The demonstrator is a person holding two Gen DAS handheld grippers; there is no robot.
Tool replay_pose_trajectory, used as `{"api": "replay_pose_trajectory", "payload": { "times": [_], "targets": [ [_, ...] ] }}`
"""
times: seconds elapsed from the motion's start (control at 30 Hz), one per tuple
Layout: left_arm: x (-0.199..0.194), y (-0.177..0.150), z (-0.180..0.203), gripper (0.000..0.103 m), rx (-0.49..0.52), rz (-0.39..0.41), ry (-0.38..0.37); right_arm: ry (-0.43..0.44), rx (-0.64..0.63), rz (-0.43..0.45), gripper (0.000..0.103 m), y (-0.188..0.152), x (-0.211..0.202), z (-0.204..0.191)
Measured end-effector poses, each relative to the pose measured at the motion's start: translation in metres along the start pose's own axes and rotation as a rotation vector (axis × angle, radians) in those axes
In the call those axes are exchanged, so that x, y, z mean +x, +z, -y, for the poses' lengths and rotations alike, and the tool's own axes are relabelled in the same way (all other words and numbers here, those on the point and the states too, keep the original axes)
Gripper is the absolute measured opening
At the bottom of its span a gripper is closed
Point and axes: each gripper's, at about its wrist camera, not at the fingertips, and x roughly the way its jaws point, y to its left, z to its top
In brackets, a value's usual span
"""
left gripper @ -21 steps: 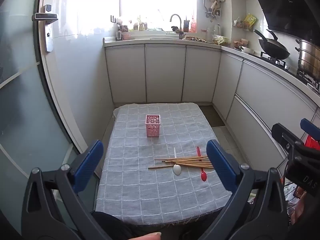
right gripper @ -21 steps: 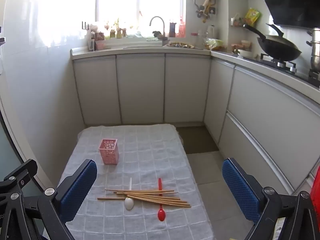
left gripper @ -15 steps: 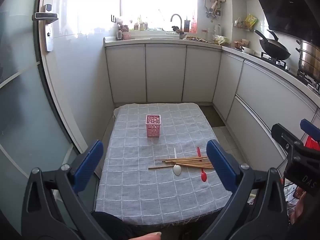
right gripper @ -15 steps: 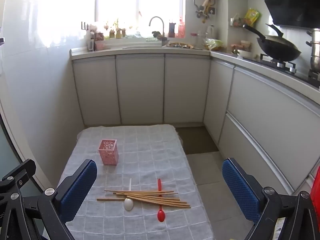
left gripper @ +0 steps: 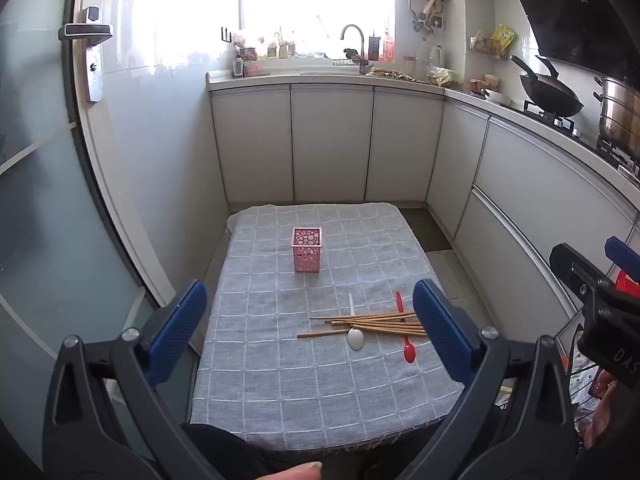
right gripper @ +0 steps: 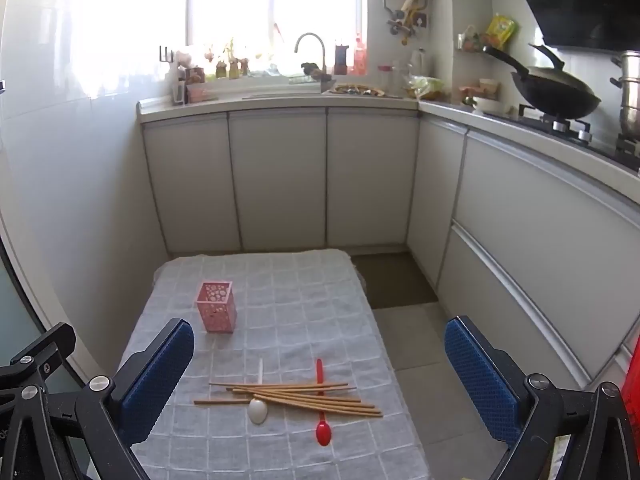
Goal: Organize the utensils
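A pink perforated holder (left gripper: 307, 255) (right gripper: 215, 307) stands upright on a table with a grey checked cloth (left gripper: 280, 376) (right gripper: 304, 280). Nearer me lie several wooden chopsticks (left gripper: 372, 323) (right gripper: 296, 397), a white spoon (left gripper: 355, 337) (right gripper: 257, 410) and a red spoon (left gripper: 408, 352) (right gripper: 323, 431), all in a loose pile. My left gripper (left gripper: 310, 334) is open and empty, held above the near part of the table. My right gripper (right gripper: 320, 378) is open and empty, above and behind the pile.
White kitchen cabinets (right gripper: 280, 176) run along the back and right. A wok (left gripper: 550, 94) and a steel pot (left gripper: 616, 114) sit on the stove at right. A glass door (left gripper: 36, 200) is at left. Tiled floor (right gripper: 424, 344) lies right of the table.
Both views shifted very slightly; the right gripper drifted a little forward. Nothing on the table moved and both grippers stay open.
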Motion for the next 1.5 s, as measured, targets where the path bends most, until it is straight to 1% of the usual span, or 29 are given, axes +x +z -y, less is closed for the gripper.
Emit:
{"api": "replay_pose_trajectory", "payload": {
  "times": [0.23,0.73,1.5],
  "targets": [
    [0.0003,-0.0010,0.0044,0.102,0.001,-0.003,0.001,-0.004,0.006,0.000,0.103,0.0003,0.0016,0.0011],
    [0.0033,-0.0001,-0.0014,0.102,-0.005,0.000,0.004,0.002,0.016,0.005,0.103,-0.0017,0.0069,0.0009],
    [0.0016,-0.0023,-0.0016,0.102,-0.008,0.001,0.008,0.006,0.020,0.012,0.103,-0.0038,0.0045,0.0025]
  ]
}}
